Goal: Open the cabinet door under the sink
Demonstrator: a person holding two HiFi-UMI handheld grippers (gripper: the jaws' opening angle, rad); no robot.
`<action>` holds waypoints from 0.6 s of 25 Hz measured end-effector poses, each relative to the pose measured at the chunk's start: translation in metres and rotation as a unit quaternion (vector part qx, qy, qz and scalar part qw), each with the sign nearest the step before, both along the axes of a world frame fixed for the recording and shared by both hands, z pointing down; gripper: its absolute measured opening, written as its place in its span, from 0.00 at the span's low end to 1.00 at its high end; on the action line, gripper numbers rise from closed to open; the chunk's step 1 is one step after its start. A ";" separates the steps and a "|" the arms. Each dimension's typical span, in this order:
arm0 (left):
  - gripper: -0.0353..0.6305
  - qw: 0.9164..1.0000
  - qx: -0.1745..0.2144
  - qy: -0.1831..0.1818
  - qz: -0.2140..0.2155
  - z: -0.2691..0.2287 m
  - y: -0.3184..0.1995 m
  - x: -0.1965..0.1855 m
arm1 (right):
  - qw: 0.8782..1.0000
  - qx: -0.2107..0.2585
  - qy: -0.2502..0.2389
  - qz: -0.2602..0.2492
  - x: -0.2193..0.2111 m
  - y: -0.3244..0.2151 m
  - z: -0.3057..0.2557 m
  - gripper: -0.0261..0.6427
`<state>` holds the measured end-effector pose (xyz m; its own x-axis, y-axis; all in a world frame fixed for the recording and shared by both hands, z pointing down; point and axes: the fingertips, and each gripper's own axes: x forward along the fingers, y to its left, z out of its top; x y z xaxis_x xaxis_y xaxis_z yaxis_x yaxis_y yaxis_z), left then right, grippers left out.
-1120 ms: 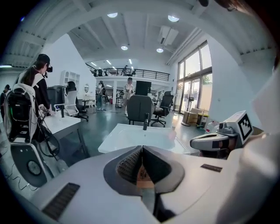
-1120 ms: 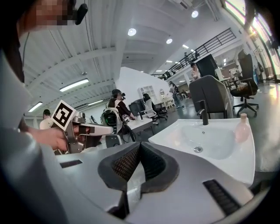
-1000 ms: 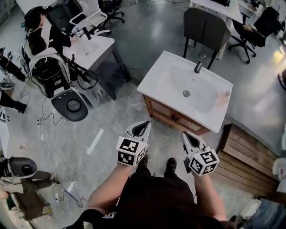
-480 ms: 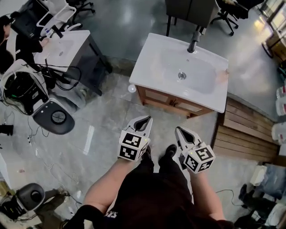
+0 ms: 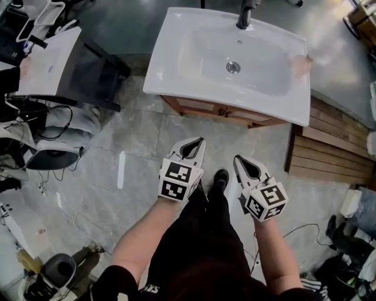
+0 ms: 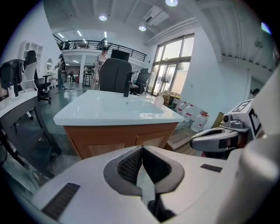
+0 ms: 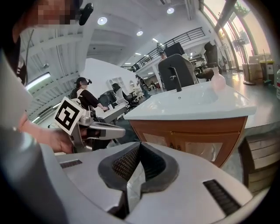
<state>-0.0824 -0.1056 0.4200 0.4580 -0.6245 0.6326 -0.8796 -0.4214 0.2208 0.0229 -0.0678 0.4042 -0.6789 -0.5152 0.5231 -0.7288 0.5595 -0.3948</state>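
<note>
We hold two grippers low in the middle of the head view, side by side but apart: the left gripper just left of centre and the right gripper just right of it. Each carries one marker cube at its rear, and both point up the frame toward the cabinet.

In the left gripper view the two jaws of the left gripper are pressed together with nothing between them; the right gripper is clenched the same way in its own view, and is likewise empty.

The task's thing sits at the top centre of the head view – one wooden cabinet under one white sink, well apart from both grippers, with bare grey floor between. Only a thin strip of the cabinet front shows there below the basin's rim. The gripper views show it face on: two door panels, side by side, both closed flat.

On the sink we count one dark faucet at the back edge, one drain in the bowl, and one small pale bottle at the right corner. One stack of wooden boards lies at the right of the frame beside the cabinet; one white desk stands at the upper left.
</note>
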 end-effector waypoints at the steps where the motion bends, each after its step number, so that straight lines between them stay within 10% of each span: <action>1: 0.08 1.000 -0.007 -0.003 0.000 0.013 -0.001 0.000 | 1.000 -0.001 -0.002 0.002 0.000 -0.002 0.011 0.06; 15: 0.08 0.999 -0.027 -0.009 0.031 0.137 -0.026 0.013 | 0.998 -0.039 -0.009 0.045 -0.005 0.005 0.146 0.06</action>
<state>-0.0699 -0.1318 0.5570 0.4819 -0.5605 0.6735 -0.8568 -0.4624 0.2282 0.0174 -0.0631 0.5506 -0.6421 -0.5320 0.5520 -0.7665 0.4597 -0.4485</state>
